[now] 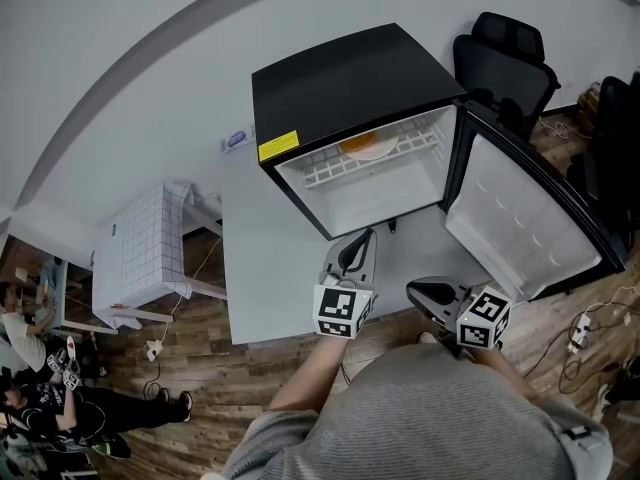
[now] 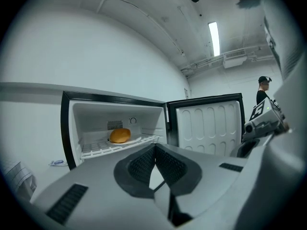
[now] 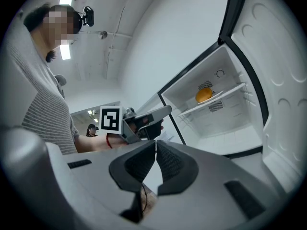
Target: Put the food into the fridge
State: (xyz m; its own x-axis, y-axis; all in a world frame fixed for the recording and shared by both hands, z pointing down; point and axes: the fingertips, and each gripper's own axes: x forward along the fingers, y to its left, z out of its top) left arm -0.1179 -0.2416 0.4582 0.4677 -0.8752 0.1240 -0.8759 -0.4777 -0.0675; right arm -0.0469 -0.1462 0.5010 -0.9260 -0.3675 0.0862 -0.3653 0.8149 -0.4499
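Observation:
A black mini fridge (image 1: 345, 83) stands on a grey table (image 1: 260, 268) with its door (image 1: 525, 218) swung open to the right. Inside, an orange-brown bun (image 1: 362, 146) lies on a white plate on the wire shelf; the same bun (image 2: 120, 135) shows in the left gripper view and again (image 3: 205, 95) in the right gripper view. My left gripper (image 1: 360, 243) is in front of the fridge opening, shut and empty (image 2: 155, 147). My right gripper (image 1: 418, 288) is beside it, below the door, also shut with nothing between its pads (image 3: 156, 143).
A black office chair (image 1: 510, 58) stands behind the open door. A small table with a white gridded cloth (image 1: 145, 253) is to the left. Cables and a power strip (image 1: 585, 333) lie on the wooden floor at right. People (image 1: 40, 388) sit at the far left.

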